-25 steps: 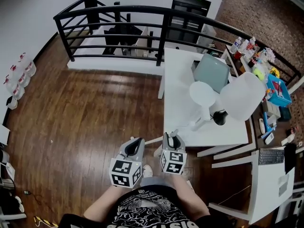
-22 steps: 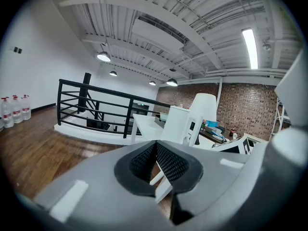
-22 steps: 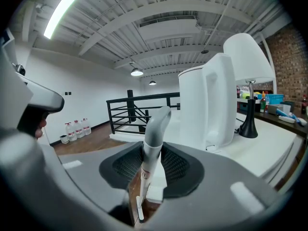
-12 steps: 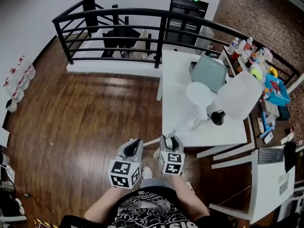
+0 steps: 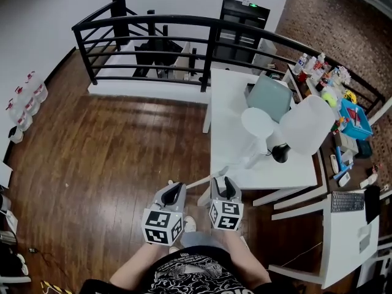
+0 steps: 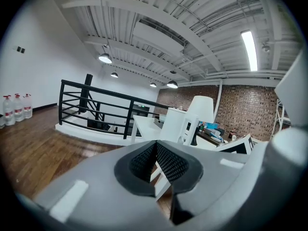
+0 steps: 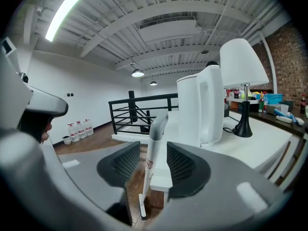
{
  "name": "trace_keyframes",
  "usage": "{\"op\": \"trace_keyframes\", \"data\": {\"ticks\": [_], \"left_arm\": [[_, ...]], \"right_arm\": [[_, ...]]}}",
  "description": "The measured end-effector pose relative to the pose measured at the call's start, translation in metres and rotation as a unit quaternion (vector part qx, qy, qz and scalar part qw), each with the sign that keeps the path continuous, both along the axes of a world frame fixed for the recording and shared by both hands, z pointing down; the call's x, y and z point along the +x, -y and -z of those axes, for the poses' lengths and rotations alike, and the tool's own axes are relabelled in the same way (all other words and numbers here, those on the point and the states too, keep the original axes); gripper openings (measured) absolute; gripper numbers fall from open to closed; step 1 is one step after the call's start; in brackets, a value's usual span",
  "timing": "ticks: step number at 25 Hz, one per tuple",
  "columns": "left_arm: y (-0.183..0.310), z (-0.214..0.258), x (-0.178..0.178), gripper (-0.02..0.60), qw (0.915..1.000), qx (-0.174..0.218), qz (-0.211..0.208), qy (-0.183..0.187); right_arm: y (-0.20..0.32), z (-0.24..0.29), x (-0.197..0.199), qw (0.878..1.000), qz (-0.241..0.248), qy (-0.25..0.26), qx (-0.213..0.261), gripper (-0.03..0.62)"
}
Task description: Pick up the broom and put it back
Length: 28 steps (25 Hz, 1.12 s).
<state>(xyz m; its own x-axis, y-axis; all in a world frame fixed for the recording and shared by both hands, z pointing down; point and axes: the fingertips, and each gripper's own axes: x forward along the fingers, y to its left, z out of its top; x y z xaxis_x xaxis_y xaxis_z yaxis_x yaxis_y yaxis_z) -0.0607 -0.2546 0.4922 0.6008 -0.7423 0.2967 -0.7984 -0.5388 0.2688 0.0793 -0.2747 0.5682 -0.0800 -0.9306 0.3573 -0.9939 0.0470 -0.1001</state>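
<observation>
The broom stands nearly upright with its head on the wooden floor, its slim white handle and grey top grip leaning against the near corner of the white table. In the head view it shows as a thin pale stick slanting from the floor to that table edge. The right gripper is held just in front of it. In the right gripper view the handle runs up between the two dark ribbed fingers, which have just been opening. They now stand apart, with a gap on either side of the handle, so they bracket the broom without pressing on it. The left gripper hangs just beside the right one, on the side away from the table. Its fingers are closed together with nothing between them. Both grippers point forward and slightly down, held out in front of the person's body. On the table beyond the broom stand a tall white appliance and a white lamp on a black base. A black railing closes off the far edge of the floor, and a row of water bottles lines the white wall at the left.
</observation>
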Motion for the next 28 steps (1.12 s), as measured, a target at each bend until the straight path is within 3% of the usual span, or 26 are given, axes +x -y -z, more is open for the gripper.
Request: {"op": "trace_keyframes", "data": {"ticks": [11,17,28], "left_arm": [[-0.052,-0.001,-0.012,0.006,0.9999,0.001,0.009,-0.011],[-0.073,0.009,-0.017,0.006,0.9995,0.009,0.024,-0.016],[-0.121,0.029,0.042,0.006,0.999,0.039,0.018,-0.012]], "right_arm": [[-0.064,0.052,-0.018,1.0,0.002,-0.008,0.024,0.143],[-0.094,0.077,-0.033,0.999,0.029,-0.01,0.042,0.1],[-0.145,0.112,-0.03,0.991,0.096,-0.015,0.087,0.01]]}}
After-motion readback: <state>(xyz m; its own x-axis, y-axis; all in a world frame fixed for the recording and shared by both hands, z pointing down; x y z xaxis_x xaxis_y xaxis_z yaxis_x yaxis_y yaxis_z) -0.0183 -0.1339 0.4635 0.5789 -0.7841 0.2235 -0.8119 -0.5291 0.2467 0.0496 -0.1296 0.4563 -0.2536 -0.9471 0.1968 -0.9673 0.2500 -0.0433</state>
